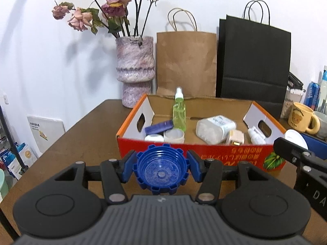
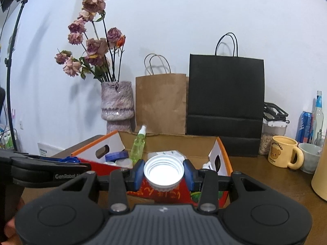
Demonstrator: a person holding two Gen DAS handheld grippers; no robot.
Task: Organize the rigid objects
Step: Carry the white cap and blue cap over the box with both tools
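The left claw [image 1: 160,168] pinches a blue notched cap [image 1: 160,169] between its blue pads, open side toward the camera, held above the desk [image 1: 81,143] just in front of the cardboard box [image 1: 204,153]. The right claw [image 2: 163,174] pinches a white ribbed cap [image 2: 163,172] the same way, near the box's front wall. Inside the box stand a green spray bottle [image 1: 179,112], a white jar [image 1: 174,135] and a clear tub [image 1: 214,128]. A yellow mug [image 2: 284,153] sits on the desk to the right of the box.

brown table [image 1: 85,134], cardboard box [image 1: 184,151], vase [image 1: 134,69], mug [image 2: 285,152]
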